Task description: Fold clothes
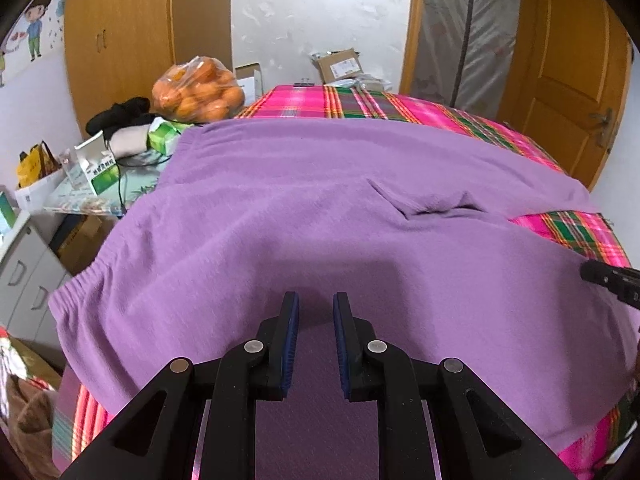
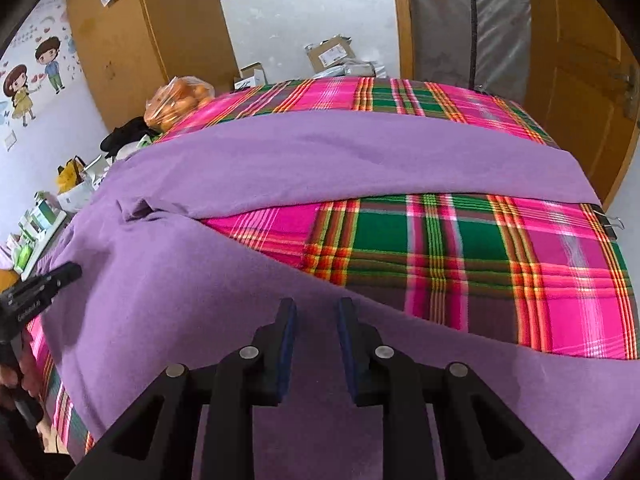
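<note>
Both claws stand with jaws parted and nothing between them: the left gripper [image 1: 316, 304] hovers over the seat of the trousers [image 1: 320, 208], the right gripper [image 2: 317, 310] over the near leg. One pair of purple trousers lies spread flat on one plaid blanket [image 2: 460, 260], waistband at 9 o'clock, its two legs splayed toward 3 o'clock with plaid showing between them. One bag of oranges [image 1: 198, 90] sits at 11 o'clock. My judgement: to fold leg onto leg, each claw should pinch the near edge, one at the waistband and one down the leg, lifting evenly so the crotch crease does not bunch.
</note>
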